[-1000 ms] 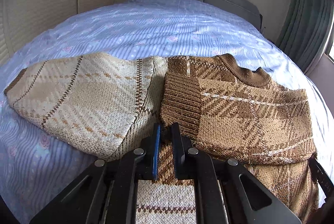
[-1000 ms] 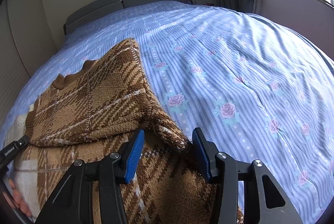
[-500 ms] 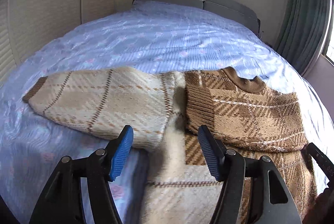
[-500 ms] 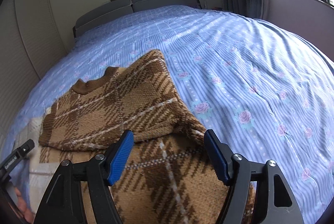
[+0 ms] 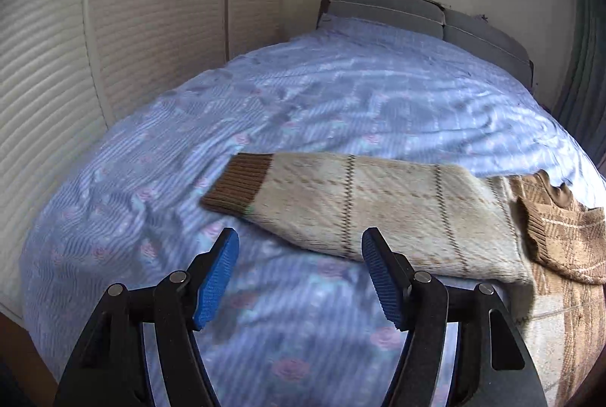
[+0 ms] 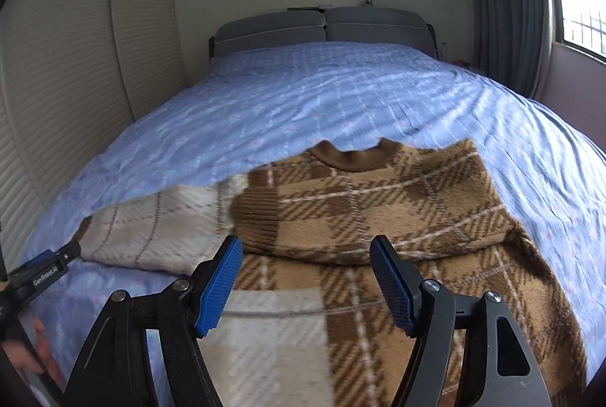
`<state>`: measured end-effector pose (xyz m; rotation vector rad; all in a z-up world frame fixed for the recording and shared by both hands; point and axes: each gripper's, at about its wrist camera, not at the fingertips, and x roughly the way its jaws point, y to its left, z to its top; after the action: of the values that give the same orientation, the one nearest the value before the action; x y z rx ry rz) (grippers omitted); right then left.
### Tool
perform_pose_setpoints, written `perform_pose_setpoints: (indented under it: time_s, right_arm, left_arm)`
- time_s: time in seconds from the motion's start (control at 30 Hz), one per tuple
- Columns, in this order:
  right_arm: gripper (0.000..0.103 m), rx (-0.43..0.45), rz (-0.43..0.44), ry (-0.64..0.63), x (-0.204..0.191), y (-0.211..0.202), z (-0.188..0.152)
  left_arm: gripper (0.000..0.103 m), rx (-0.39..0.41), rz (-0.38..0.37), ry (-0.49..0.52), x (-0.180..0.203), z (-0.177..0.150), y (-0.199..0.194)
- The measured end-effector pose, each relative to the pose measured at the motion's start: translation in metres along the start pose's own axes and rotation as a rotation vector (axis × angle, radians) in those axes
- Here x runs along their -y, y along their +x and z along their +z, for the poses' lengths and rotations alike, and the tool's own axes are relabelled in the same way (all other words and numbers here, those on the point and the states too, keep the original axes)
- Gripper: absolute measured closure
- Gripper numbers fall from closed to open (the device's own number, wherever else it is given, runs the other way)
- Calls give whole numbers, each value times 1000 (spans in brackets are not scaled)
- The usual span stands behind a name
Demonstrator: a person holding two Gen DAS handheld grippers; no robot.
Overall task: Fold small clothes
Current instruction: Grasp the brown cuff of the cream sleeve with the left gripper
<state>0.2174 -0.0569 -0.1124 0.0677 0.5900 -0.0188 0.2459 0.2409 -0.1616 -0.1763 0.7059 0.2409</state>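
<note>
A: What is seen nearest in the left wrist view?

B: The left gripper (image 5: 299, 274) is seen at the bottom of the frame with its jaws apart; nothing is held between them, only the blue bedspread (image 5: 265, 96) is framed there. The right gripper (image 6: 306, 278) is likewise spread and empty, low in its own view, with the sweater (image 6: 378, 217) lying just beyond and under its jaws.

A: Where is the garment placed?

B: It is laid flat on the bed. In the right view the brown plaid sleeve (image 6: 371, 206) is already folded across the chest, its cuff at centre frame. The cream sleeve (image 5: 360, 202) is still stretched out.

A: Which relation governs the next move?

B: In the left view the cream sleeve's long axis is run from the right edge toward centre left, slightly rising, with the brown cuff (image 5: 238, 183) at its outer end, just above and between the left jaws. The left gripper is judged the nearer one; the cuff would probably be taken by it and carried rightward over the body.

A: And farther off?

B: The grey headboard (image 6: 322, 28) is seen at top centre.
</note>
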Motion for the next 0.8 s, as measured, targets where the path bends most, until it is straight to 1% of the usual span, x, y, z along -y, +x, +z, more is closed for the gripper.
perform_pose_setpoints:
  time_s: [0.1, 0.23, 0.37, 0.47, 0.5, 0.57, 0.63, 0.67, 0.8]
  right_arm:
    - [33, 21, 22, -53, -47, 1, 2]
    - [33, 27, 35, -111, -96, 9, 3]
    - [33, 28, 55, -126, -128, 15, 5]
    - [33, 32, 57, -141, -141, 19, 5]
    - [33, 30, 56, -144, -143, 20, 5]
    - [33, 24, 54, -146, -146, 24, 5]
    - [33, 19, 50, -144, -146, 27, 5]
    - [33, 17, 47, -142, -145, 29, 6]
    - [33, 0, 34, -126, -138, 34, 7]
  left_arm:
    - [37, -23, -19, -77, -36, 4, 18]
    - [40, -56, -76, -196, -72, 7, 42]
    - [50, -101, -145, -315, -96, 5, 67]
    - [56, -99, -182, -388, -106, 3, 78]
    - [57, -93, -193, -403, -108, 3, 81]
    - [65, -96, -215, -426, -108, 4, 85]
    - [67, -102, -233, -455, -109, 4, 87]
    - [70, -104, -241, -468, -108, 4, 88]
    - [73, -107, -240, -508, -110, 4, 93]
